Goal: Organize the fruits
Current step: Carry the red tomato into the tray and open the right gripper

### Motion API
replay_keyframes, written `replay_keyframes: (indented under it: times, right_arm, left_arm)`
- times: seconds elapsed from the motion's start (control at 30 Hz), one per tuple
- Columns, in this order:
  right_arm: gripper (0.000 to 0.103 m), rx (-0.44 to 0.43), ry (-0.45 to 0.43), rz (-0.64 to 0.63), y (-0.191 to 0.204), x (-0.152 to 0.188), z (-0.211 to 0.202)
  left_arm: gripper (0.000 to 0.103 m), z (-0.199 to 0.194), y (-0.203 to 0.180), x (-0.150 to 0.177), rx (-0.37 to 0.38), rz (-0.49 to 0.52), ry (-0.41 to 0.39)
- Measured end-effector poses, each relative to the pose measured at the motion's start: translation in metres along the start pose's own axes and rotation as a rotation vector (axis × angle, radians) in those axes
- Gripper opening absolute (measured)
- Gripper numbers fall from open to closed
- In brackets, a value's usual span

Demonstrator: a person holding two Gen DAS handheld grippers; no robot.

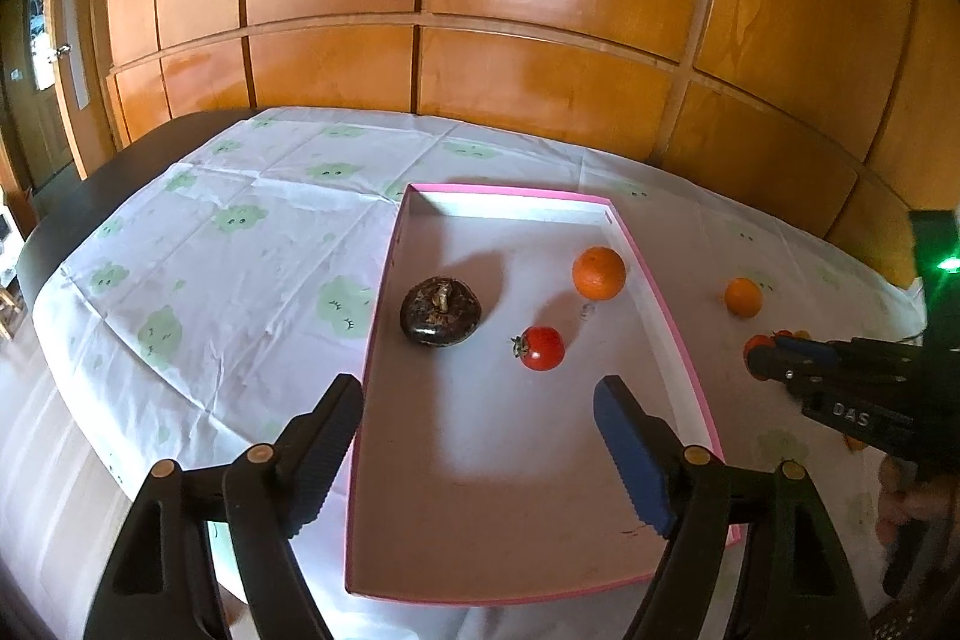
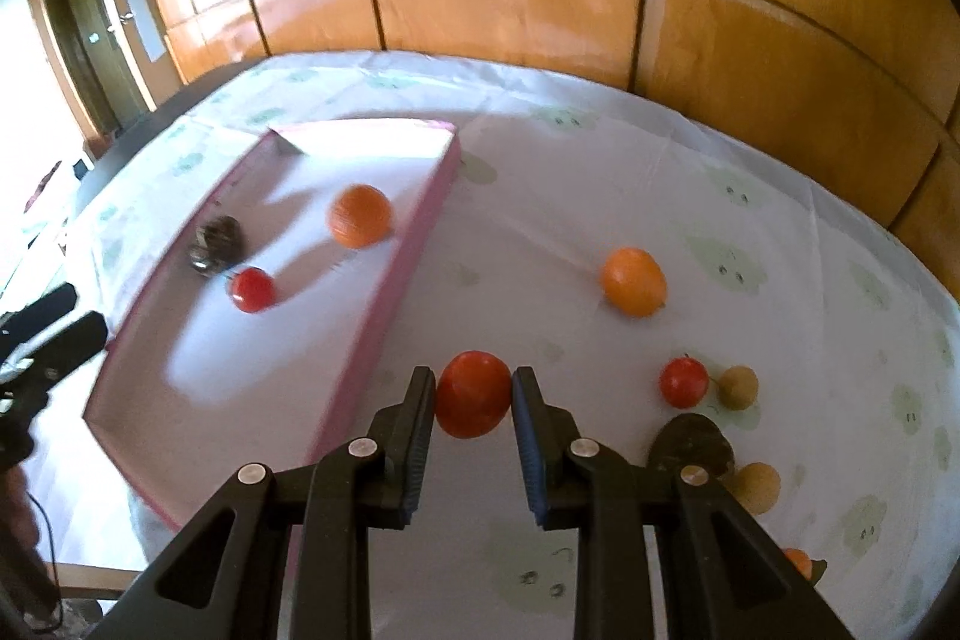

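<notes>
Gripping a red-orange tomato (image 2: 473,394) between its two fingers, the right gripper (image 2: 473,388) sits low over the tablecloth (image 2: 750,148), just to the right of the pink-rimmed tray (image 2: 414,244); both pads touch the fruit's sides, so the jaws are closed onto it rather than spread. In the left wrist view this same gripper (image 1: 757,358) enters from the right edge, outside the tray's right wall, with only a sliver of the red fruit showing at its tip. The left gripper (image 1: 477,394) hovers over the near end of the tray (image 1: 375,340) with its fingers spread wide and nothing between them. Inside the tray lie a dark, glossy fruit with a stem (image 1: 440,311), a small red tomato (image 1: 542,348) to its right, and an orange (image 1: 598,272) near the right wall, all apart from one another. Outside the tray, on the cloth, a second orange (image 2: 633,280) rests well to the right. Closer to the camera on that side sit another small red tomato (image 2: 684,381) touching a tan round fruit (image 2: 738,387), a dark fruit (image 2: 693,441) partly hidden behind the right finger, and a second tan fruit (image 2: 757,487) just beside it. Wooden wall panels (image 1: 480,10) rise behind the table.
</notes>
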State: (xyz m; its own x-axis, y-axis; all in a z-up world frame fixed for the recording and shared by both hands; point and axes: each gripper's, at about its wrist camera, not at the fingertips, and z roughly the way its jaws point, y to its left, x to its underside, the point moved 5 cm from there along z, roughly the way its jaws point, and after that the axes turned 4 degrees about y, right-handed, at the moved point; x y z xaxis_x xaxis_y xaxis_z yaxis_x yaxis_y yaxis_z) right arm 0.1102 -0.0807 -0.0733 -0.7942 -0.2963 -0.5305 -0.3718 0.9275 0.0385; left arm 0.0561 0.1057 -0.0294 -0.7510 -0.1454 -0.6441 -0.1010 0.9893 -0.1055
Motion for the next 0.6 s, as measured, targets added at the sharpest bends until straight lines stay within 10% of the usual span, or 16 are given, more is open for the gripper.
replay_keyframes:
  times: [0.6]
  right_arm:
    - [0.026,-0.203,0.056,-0.119,0.093,-0.006,0.018]
  left_arm:
    - [0.083,0.001,0.03,-0.006,-0.047,-0.071,-0.014]
